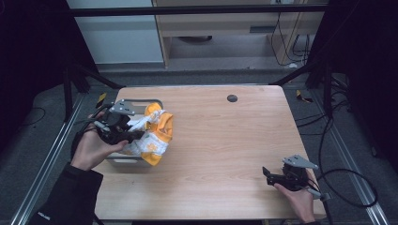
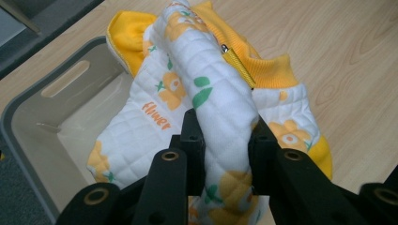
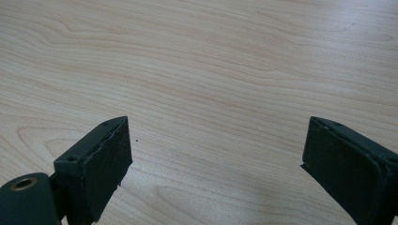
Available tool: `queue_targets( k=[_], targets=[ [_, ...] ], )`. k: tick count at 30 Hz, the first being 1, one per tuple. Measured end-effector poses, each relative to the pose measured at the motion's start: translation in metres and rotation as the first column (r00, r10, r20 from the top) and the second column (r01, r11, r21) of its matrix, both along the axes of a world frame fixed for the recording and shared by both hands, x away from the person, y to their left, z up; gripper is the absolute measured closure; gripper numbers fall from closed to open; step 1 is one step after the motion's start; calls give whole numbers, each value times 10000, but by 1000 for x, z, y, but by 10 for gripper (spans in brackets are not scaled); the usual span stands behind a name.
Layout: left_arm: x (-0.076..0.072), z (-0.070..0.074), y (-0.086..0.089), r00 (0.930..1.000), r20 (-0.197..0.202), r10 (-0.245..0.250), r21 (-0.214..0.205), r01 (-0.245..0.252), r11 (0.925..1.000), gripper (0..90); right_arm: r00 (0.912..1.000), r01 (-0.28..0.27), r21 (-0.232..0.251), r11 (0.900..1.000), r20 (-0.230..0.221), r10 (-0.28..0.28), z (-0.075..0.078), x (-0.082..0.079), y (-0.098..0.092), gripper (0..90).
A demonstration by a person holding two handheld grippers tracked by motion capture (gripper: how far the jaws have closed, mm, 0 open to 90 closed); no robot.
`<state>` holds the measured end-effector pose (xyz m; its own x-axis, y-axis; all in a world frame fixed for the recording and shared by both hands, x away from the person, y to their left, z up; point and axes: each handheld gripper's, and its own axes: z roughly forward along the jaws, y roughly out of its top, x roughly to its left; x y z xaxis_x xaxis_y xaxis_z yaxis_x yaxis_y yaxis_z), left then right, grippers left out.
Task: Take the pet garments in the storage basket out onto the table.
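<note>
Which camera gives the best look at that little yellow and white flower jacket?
The left gripper view: the jacket is close up, its quilted flower print, zipper and orange lettering clear, pinched between the left gripper fingers above the grey bin. The high view shows it small at the table's left side.

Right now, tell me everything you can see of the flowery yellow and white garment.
The garment looks like a small quilted white jacket printed with orange flowers, green leaves and the word "flower", with yellow ribbed trim and a yellow zip. It is bunched up, draped over the grey bin's rim onto the table. The left hand-held gripper is shut on one fold.
</note>
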<state>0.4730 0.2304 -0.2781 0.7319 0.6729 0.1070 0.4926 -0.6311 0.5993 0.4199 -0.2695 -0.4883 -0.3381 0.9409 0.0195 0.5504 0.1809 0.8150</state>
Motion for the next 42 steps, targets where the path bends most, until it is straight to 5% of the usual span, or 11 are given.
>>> queue_targets(
  k=[20, 42],
  targets=[
    [1, -11, -41, 9946, -307, -996, 384, 1008, 9942, 732, 10000, -13, -70, 10000, 95, 13, 0, 0, -1, 84],
    [4, -28, -80, 9791, -674, -1921, 624, 1963, 9786, 731, 9999, -25, -59, 10000, 130, 25, 0, 0, -1, 84]
  ],
)
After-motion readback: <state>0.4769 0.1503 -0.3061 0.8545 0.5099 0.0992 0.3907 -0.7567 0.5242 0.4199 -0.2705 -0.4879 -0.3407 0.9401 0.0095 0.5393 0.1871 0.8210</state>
